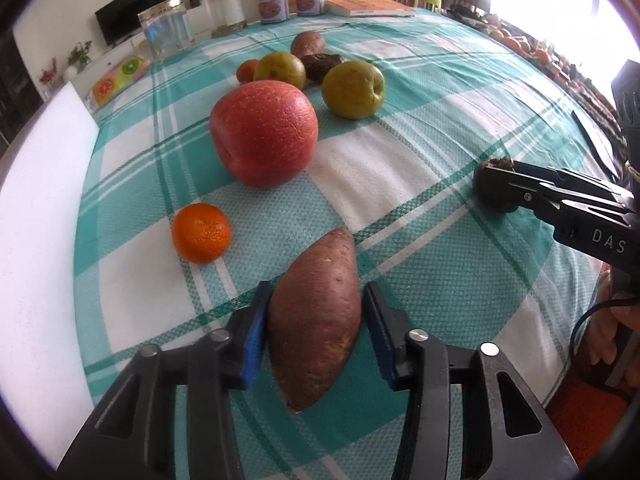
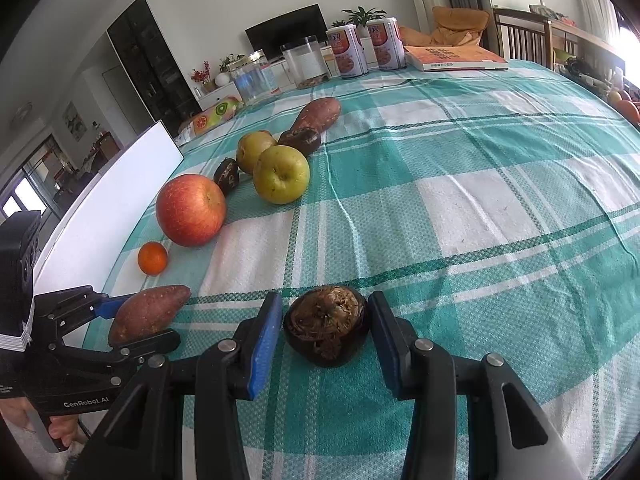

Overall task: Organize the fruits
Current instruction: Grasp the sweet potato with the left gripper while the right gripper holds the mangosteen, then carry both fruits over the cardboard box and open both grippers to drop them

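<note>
Left gripper (image 1: 316,328): your jaws straddle the near yam (image 1: 316,320) at bottom centre of the left view. The left pad looks to touch its skin, and there's a slim gap at the right pad. So the jaws are spread around it, not clamped. The yam lies lengthwise along the fingers, on the cloth (image 1: 400,168).

Handling, my read: the yam is dense, stiff and rough-skinned, so grip is good. It tapers, though. Close on the fat middle where you are now, not toward the tips, or it'll pivot.

Right gripper (image 2: 326,328): the jaws are apart, either side of the dark fruit (image 2: 326,326) at bottom centre of the right view, with clear gaps both sides. The fruit sits on the cloth, dried crown facing the camera. It looks small, light and hard-shelled, with a rounded glossy body that may slip. Pinch across the widest girth, below the crown.

Further out, left of centre in the right view:
- tangerine (image 2: 152,257): soft skin, so squeeze lightly.
- red apple (image 2: 190,209): big and heavy, likely near full jaw span.
- Green apple (image 2: 281,174), with a second one behind it and two more dark fruits beside them.
- far yam (image 2: 318,114) at the back of the row.

The left view shows another tangerine (image 1: 247,71) back there too.
</note>
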The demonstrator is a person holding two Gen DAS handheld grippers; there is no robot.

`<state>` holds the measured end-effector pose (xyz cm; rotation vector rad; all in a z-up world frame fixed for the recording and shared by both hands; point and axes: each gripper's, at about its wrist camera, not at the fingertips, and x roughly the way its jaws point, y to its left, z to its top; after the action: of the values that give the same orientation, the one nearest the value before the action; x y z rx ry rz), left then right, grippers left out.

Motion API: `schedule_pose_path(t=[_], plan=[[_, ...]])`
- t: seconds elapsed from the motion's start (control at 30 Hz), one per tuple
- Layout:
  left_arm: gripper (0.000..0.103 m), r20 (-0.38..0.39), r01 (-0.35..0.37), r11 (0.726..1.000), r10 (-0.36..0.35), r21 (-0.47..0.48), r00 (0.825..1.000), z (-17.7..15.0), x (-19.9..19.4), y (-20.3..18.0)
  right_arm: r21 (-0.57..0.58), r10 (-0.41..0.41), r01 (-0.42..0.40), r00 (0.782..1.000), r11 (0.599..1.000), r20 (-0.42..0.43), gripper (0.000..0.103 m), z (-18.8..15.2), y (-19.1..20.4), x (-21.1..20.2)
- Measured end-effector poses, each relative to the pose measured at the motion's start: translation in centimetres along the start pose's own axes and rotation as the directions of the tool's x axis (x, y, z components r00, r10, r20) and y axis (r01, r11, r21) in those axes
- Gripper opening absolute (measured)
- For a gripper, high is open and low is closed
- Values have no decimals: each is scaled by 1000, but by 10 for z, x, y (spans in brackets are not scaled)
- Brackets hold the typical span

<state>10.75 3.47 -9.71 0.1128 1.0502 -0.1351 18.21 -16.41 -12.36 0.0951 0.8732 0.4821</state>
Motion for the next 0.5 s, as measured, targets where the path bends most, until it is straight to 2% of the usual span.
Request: schedule_pose_path(t=[0.1, 0.23, 0.37, 0.4, 0.47, 0.5], plan=[[41, -1, 28, 996, -28, -80, 1000, -7, -5, 8, -2, 20, -20, 1000, 1000, -7, 43, 0, 1, 1], [41, 27, 154, 967, -152, -205, 988, -25, -27, 25, -7, 60, -60, 998, 998, -5, 34, -1, 3, -2], [41, 55, 159, 962, -150, -223, 987, -38, -50, 33, 22, 75, -75, 997, 997, -14, 36, 0, -2, 1], [41, 58, 159, 960, -149, -231, 987, -41, -53, 35, 32, 69, -69, 997, 997, -17, 40, 0, -3, 1], [41, 66, 159, 956, -147, -248, 987, -45, -59, 41, 48, 91, -91, 996, 995, -9, 75, 1, -6, -2], [41, 72, 159, 953, -145, -257, 987, -48, -62, 43, 48, 101, -101, 995, 994, 0, 79, 1, -6, -5]])
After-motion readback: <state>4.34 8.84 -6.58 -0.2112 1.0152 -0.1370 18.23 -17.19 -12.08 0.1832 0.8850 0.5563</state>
